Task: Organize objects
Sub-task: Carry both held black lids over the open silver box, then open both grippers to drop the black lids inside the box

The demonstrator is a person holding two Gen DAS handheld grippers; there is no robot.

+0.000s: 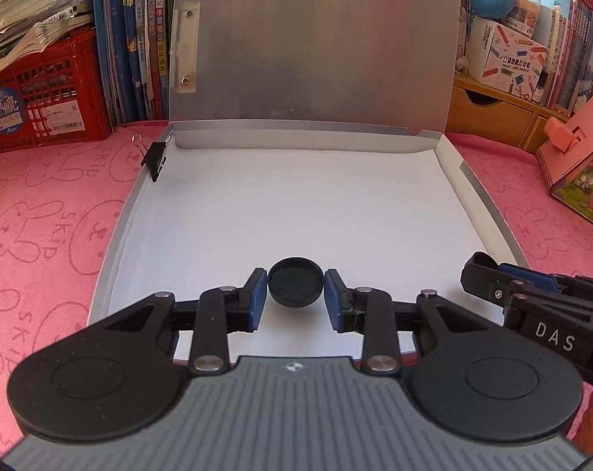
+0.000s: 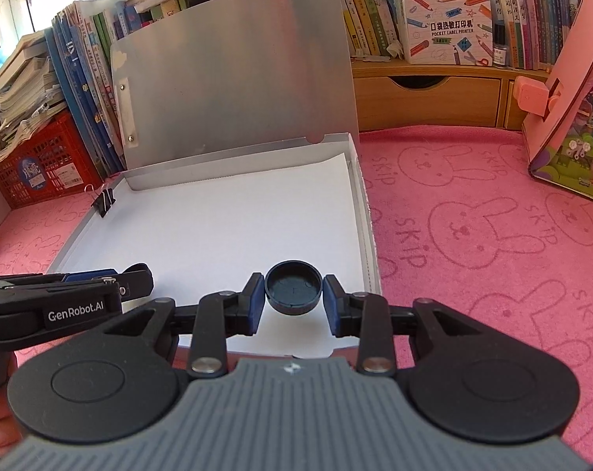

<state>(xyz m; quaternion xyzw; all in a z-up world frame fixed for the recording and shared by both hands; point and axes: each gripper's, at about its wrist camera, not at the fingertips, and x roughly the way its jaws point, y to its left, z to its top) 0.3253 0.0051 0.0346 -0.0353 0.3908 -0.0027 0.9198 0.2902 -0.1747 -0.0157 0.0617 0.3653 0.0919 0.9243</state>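
Note:
An open grey file box (image 1: 488, 204) (image 2: 365, 212) lies on the pink mat with white paper (image 1: 288, 212) (image 2: 233, 223) inside and its lid standing up. A black binder clip (image 1: 155, 159) (image 2: 104, 202) grips the box's far left edge. My left gripper (image 1: 295, 296) is shut on a black round cap (image 1: 295, 286) above the near part of the paper. My right gripper (image 2: 293, 294) is shut on a second black round cap (image 2: 293, 286) over the box's near right part. Each gripper shows at the edge of the other's view.
A red crate (image 1: 41, 102) with stacked papers stands at the far left, with upright books (image 1: 135, 39) beside it. A wooden drawer shelf (image 2: 429, 94) with a label-printer box (image 2: 445, 25) runs along the back right. A pink cardboard house (image 2: 571, 110) stands at the right.

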